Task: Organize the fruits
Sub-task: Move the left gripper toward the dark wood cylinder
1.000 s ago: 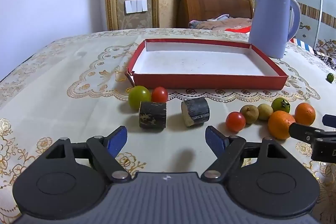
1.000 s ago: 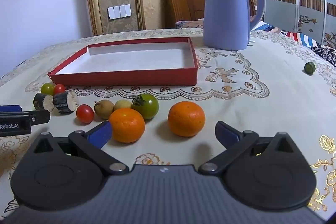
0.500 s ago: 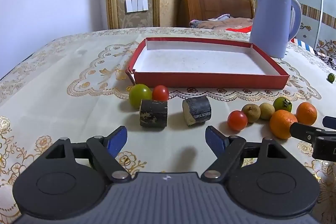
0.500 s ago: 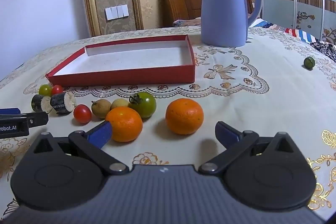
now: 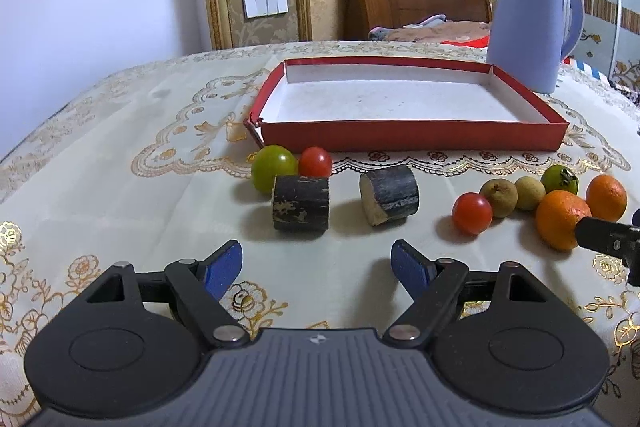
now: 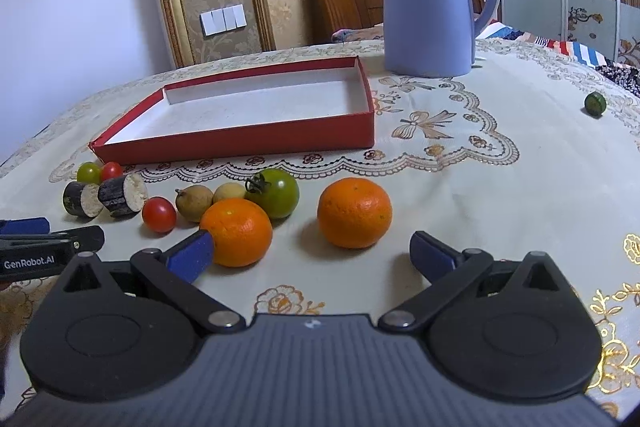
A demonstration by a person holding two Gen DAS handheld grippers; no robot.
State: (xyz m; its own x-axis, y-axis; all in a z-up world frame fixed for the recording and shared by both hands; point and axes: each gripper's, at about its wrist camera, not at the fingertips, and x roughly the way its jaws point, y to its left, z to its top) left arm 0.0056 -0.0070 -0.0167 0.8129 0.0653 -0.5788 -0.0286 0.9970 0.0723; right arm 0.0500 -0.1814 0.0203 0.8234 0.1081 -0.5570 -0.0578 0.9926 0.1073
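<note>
Almost nothing has moved since the earlier frame. The left gripper [image 5: 317, 262] and right gripper [image 6: 310, 254] both hang wide and empty, near the fruit. The red tray [image 5: 400, 137] is empty. Oranges [image 6: 354, 211], tomatoes [image 5: 472, 213] and the rest sit on the worktop [image 5: 120, 163]. All sorting is left.

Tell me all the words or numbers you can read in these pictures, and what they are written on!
"GenRobot.AI" in white letters, on the black side of the left gripper where it pokes into the right wrist view.
A tiny white mark sits on each gripper's grey body, in both views; it is a small logo, not letters I can read.
No words or numbers show on the blue kettle, the red tray or the fruits.
</note>
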